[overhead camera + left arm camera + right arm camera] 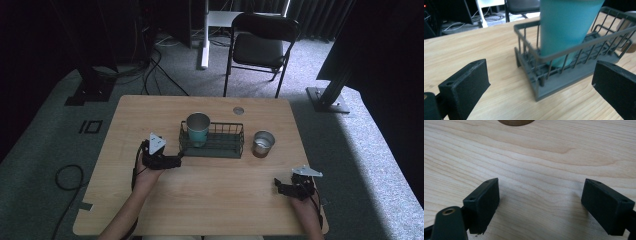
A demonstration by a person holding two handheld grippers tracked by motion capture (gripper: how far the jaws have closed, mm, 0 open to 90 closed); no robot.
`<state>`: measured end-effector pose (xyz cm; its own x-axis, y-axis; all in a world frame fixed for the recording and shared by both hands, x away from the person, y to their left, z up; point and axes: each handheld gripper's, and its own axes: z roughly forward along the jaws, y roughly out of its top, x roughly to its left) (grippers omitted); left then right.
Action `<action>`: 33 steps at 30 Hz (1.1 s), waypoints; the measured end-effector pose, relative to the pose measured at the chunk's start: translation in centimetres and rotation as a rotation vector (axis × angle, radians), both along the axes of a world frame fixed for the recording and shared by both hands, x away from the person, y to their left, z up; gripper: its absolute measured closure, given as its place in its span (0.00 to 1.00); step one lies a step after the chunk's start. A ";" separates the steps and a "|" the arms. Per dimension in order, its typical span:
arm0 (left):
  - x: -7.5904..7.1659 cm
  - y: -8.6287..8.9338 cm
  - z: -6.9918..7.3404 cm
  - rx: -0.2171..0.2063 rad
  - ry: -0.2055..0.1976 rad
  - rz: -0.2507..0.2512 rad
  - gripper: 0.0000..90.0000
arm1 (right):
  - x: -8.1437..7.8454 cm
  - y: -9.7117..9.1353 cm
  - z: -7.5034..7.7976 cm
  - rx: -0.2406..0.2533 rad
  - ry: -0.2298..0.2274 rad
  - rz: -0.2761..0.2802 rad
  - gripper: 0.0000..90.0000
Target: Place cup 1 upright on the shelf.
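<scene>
A teal cup (pixel 198 129) with a metal rim stands in the left end of a dark wire basket (pixel 225 145) at the middle of the wooden table (pixel 200 195). In the left gripper view the teal cup (pixel 567 27) rises inside the basket (pixel 549 75), a short way ahead of the jaws. My left gripper (pixel 181 159) sits open just left of the basket's near corner, with nothing between its jaws (pixel 541 87). A metal cup (pixel 263 143) stands right of the basket. My right gripper (pixel 278 186) rests open near the table's front right, over bare wood (pixel 540 197).
A small round grommet (pixel 238 110) sits in the table's far edge. Beyond the table stand a black folding chair (pixel 260 45), a white desk leg (pixel 205 35) and dark stands, with cables on the carpet. A brown base edge (pixel 516 122) shows at the top of the right gripper view.
</scene>
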<state>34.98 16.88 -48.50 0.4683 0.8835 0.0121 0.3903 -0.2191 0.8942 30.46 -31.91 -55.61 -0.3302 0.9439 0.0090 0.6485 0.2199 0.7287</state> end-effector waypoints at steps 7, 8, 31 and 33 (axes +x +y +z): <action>-0.9 1.4 -0.8 0.011 0.004 0.034 0.02 | 0.0 0.0 0.0 0.000 0.000 -0.001 0.16; -1.0 1.6 -0.9 0.006 0.013 0.037 0.02 | 0.0 0.0 0.0 0.000 0.000 -0.001 0.16; -3.6 4.8 -3.6 0.021 0.073 0.072 0.02 | 0.0 0.0 0.0 -0.001 -0.001 0.000 0.16; -3.7 5.0 -4.0 0.021 0.090 0.076 0.02 | 0.0 0.0 0.0 -0.001 -0.001 0.001 0.16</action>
<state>31.27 21.84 -52.48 0.3996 0.9166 -0.0078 0.4852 -0.2043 0.8502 30.47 -31.92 -55.63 -0.3308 0.9437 0.0075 0.6473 0.2211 0.7294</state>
